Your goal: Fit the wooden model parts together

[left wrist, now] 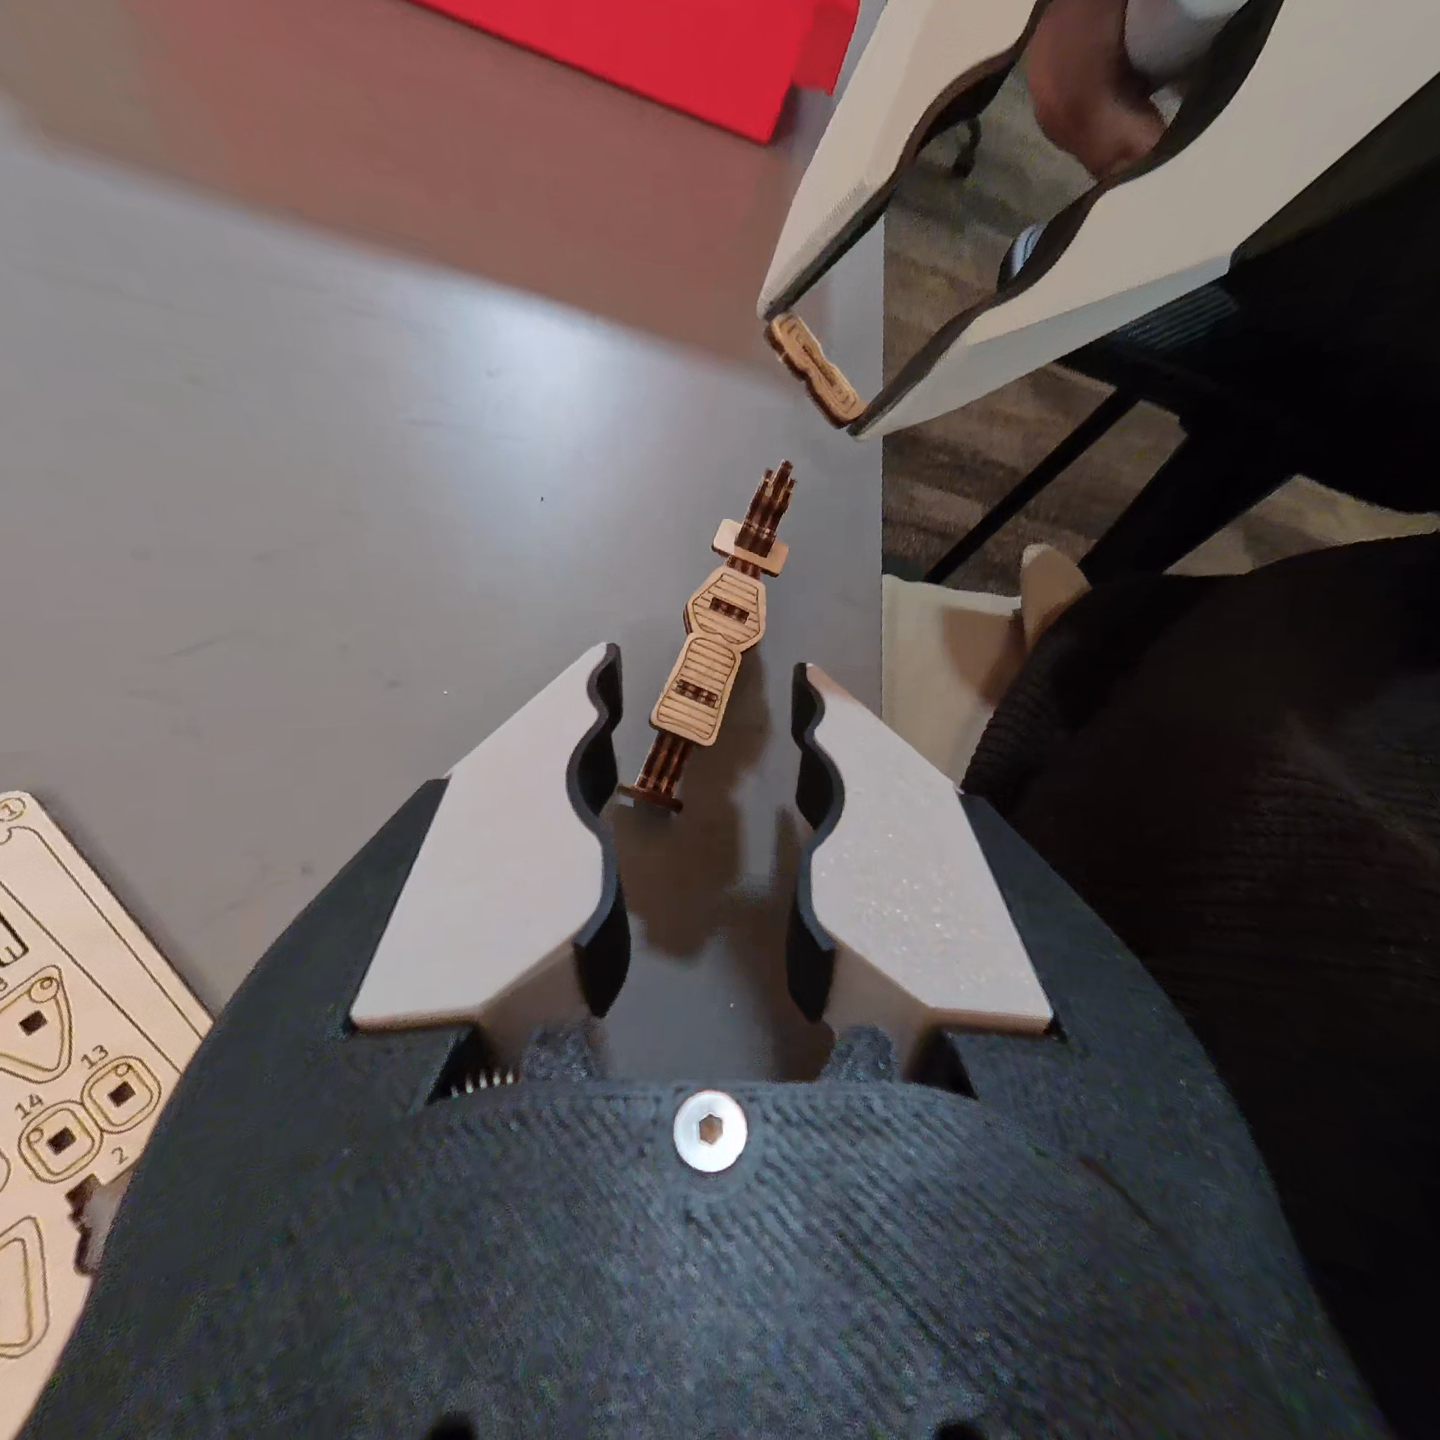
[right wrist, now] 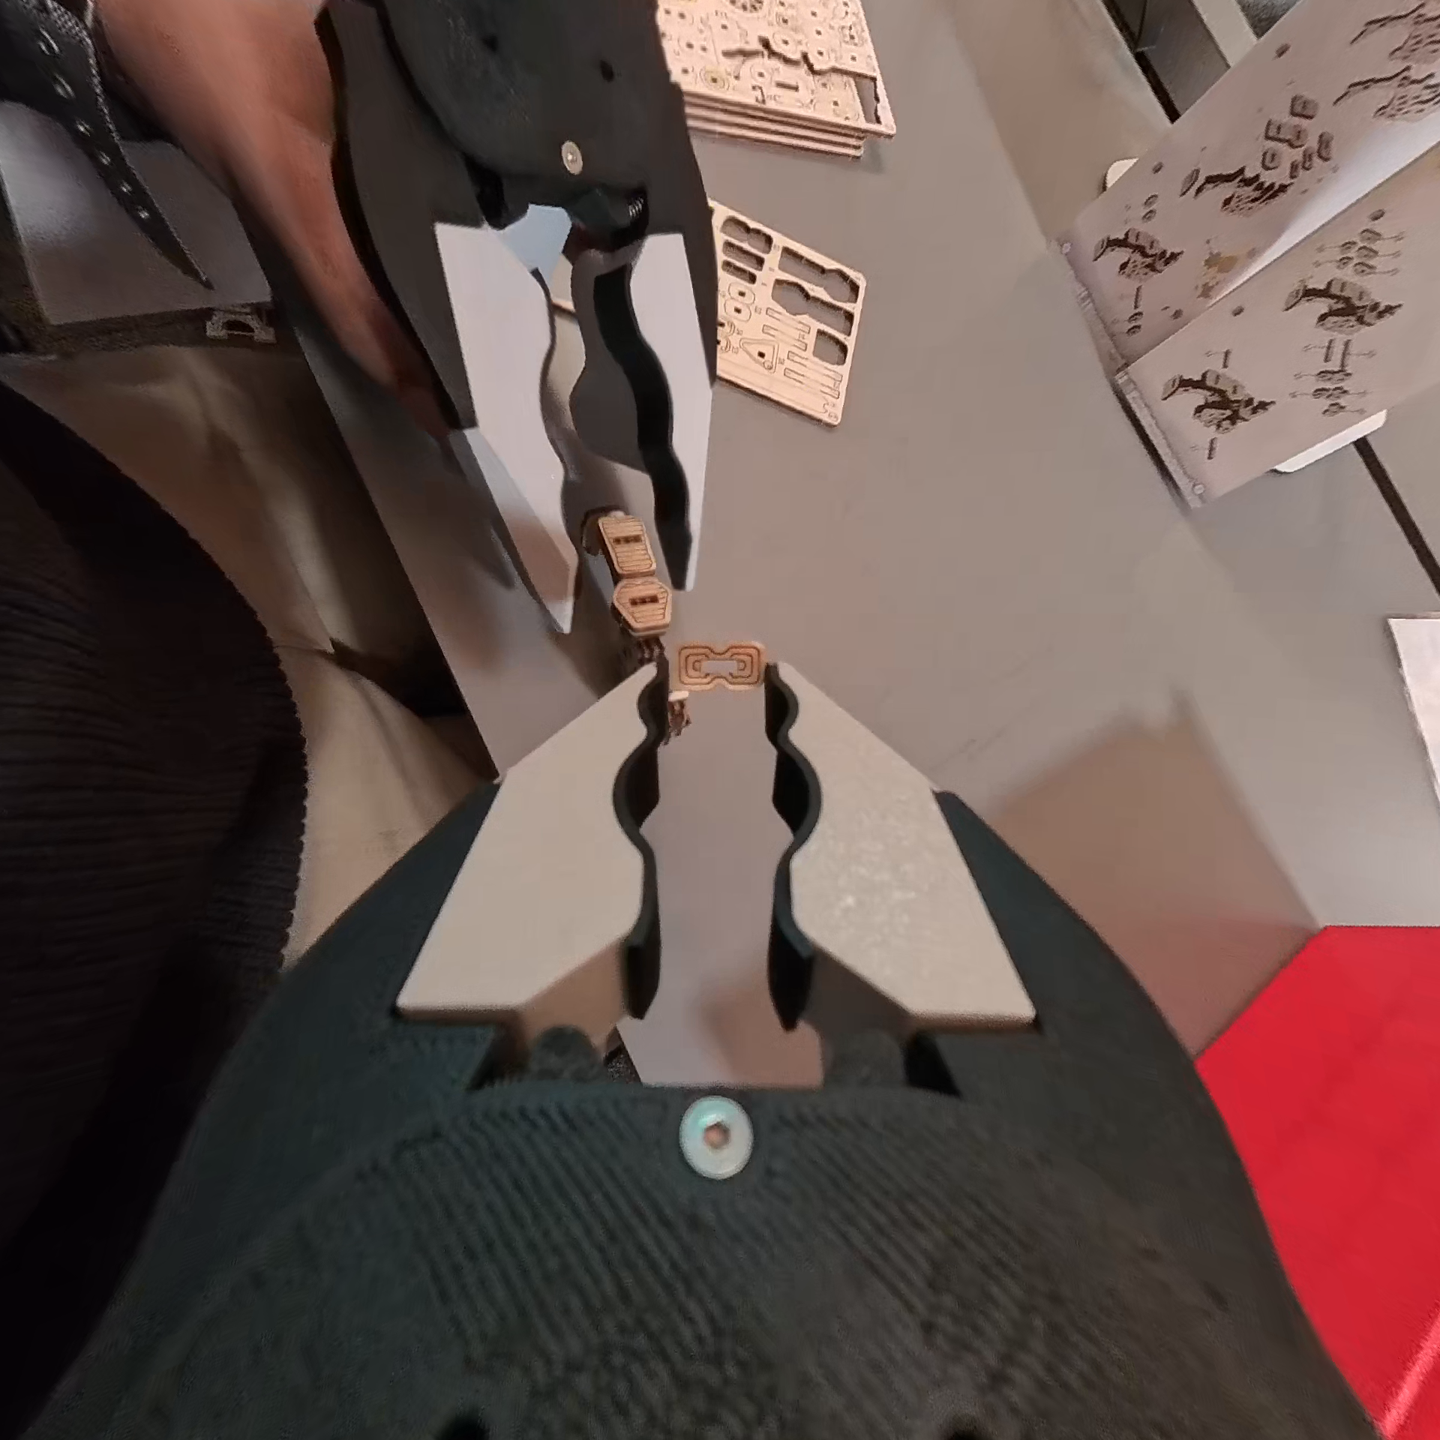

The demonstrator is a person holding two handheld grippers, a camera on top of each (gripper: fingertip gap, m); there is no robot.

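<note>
Wooden piece (right wrist: 718, 668) pinched in right tongs (right wrist: 717, 678); left tongs (left wrist: 705, 674) agape.

Left tool (left wrist: 705, 701) gapes wide over the assembled wooden piece (left wrist: 713, 647) lying on the grey surface (left wrist: 312, 467); right tool (left wrist: 810, 374) pinches a small wooden link (left wrist: 814, 372).

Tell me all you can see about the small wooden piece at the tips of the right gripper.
The small piece is a flat, light plywood plate, waisted like a dumbbell, with engraved loops and a narrow slot through its middle. The right gripper pinches it by its two ends at the very fingertips, above the grey table. It hangs just beside the wooden assembly, not yet fitted on.
</note>
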